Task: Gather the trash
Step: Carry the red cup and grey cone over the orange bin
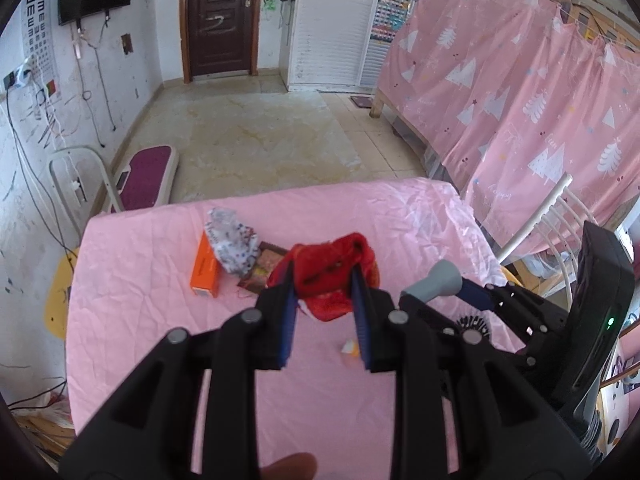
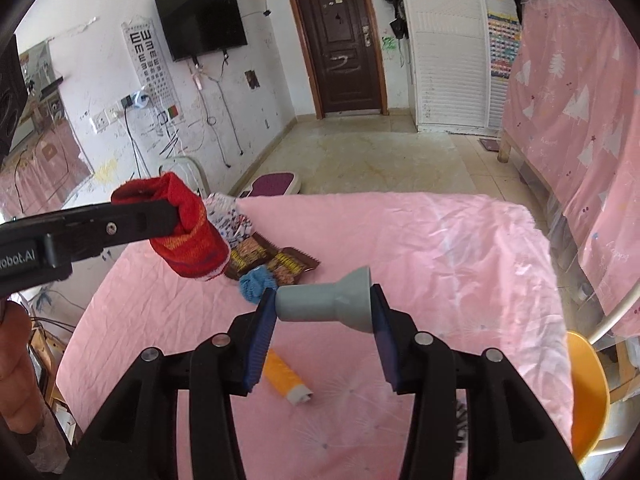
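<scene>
light: bright, soft daylight | shadows: faint | edges: fisheye bend, dark corners (vignette) | blur: slight

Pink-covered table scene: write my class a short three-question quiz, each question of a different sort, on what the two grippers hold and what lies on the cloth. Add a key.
1. True or false: the left gripper is shut on a red sock.
2. Which item does the right gripper hold? A) orange tube B) grey funnel-shaped piece C) blue scrunchie
3. Fill in: the orange box lies on the pink tablecloth beside a crumpled ____ wrapper.

Key:
1. True.
2. B: the grey funnel-shaped piece sits between its pads; the orange tube and the blue scrunchie lie on the cloth.
3. Patterned white.
</scene>
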Motion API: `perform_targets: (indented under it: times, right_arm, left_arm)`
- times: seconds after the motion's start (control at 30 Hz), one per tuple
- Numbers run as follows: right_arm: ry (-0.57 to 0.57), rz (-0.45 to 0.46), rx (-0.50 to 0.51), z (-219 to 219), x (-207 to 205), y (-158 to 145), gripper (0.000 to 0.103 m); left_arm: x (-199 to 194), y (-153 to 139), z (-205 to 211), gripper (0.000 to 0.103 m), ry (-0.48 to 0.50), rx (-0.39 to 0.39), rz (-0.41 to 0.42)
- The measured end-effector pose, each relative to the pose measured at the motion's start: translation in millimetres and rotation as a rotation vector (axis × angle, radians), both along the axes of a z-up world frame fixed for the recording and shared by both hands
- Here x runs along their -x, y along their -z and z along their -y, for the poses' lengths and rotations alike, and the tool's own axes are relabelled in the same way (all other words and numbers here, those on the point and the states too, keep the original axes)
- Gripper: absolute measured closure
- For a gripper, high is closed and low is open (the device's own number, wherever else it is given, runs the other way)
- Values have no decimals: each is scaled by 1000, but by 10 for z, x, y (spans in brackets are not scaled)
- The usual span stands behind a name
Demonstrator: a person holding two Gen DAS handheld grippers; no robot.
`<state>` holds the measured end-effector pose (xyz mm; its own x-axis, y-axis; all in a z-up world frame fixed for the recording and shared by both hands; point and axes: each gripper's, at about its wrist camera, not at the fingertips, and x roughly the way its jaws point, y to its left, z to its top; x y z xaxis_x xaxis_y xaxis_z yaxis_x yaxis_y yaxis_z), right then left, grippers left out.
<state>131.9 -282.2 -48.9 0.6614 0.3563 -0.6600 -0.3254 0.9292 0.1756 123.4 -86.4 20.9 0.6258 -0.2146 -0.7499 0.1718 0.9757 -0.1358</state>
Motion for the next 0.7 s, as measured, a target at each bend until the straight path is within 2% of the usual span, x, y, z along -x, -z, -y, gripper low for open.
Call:
perform_targets:
  times: [0.2,0.7]
  right_arm:
    - [59,33,-40,392,100,-94,67]
    - [274,94,-139,1733,367,-106,67]
  left_arm:
    - [17,-78,410,79,47,-45,20]
    - [86,-69,1546,79,201,-153,31]
